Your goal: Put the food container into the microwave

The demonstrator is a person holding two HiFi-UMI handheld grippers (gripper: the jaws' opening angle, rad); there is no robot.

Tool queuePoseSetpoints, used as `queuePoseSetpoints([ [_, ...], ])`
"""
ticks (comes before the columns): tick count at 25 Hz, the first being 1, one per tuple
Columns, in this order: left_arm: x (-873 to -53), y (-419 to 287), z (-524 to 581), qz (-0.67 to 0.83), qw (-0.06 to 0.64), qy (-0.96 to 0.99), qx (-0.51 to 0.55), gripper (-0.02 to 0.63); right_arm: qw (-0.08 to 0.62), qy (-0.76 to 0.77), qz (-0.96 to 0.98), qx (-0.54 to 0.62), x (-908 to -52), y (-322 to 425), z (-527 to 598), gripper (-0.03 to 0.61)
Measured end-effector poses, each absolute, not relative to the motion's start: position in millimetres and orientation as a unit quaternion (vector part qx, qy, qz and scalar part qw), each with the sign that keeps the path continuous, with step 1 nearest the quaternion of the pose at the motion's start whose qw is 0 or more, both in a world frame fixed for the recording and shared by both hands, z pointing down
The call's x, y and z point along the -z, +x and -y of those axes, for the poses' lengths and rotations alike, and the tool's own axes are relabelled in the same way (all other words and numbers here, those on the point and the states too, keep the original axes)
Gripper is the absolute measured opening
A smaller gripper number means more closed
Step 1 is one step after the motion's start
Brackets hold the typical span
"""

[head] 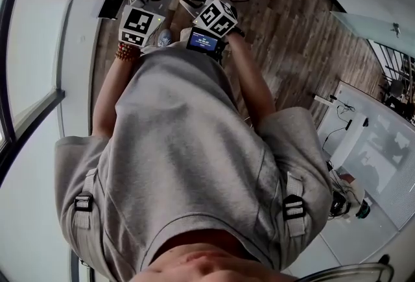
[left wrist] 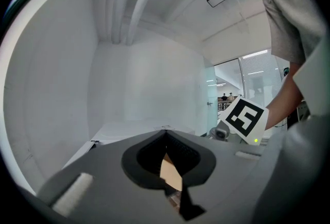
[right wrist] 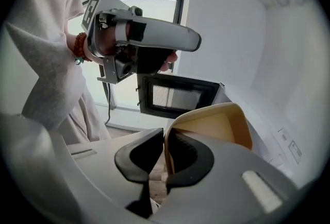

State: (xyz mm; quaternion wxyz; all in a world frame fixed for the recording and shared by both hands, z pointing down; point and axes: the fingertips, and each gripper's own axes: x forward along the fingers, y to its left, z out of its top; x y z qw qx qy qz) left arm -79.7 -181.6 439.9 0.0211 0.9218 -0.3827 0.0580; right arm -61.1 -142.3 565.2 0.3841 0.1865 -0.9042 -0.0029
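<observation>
Count: 1 food container [right wrist: 223,124], tan, with rounded corners; 1 microwave [right wrist: 175,95]; 2 grippers, each with 1 marker cube.

Container position: it is held up in the air in front of the right gripper [right wrist: 165,136], with its open side turned toward that gripper's camera. Its near rim runs down into the slot between the 2 dark fingers [right wrist: 140,155]. The rest of the body stands out to the right of and above them. The microwave sits beyond it, well apart, with its dark front and mesh window facing the camera.

Right fingers: clenched on the container rim, 1 pad on each face of the wall, with only the wall's thickness between them.

Left gripper [left wrist: 165,134]: its fingers [left wrist: 192,158] are closed, tips meeting. A tan sliver shows through the gap lower down (cannot tell whether it touches the pads). In the right gripper view this gripper hangs above and to the left of the container, apart from it, with nothing at its tip.

Head view: both grippers are out in front of a grey shirt [head: 181,144], over a wooden floor [head: 298,28]. There is 1 bead bracelet [head: 127,52] on the left wrist.
</observation>
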Motion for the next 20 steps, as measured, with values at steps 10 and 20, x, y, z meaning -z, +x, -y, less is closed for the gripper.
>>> queuePoseSetpoints([
  [10, -457, -74, 182, 0.367, 0.031, 0.926, -0.082, 0.002, 0.393, 0.181, 0.901, -0.027, -588, -63, 136, 0.048],
  [20, -462, -81, 187, 0.379, 0.034, 0.92, -0.091, 0.002, 0.408, 0.169, 0.897, -0.032, -599, -58, 144, 0.048],
])
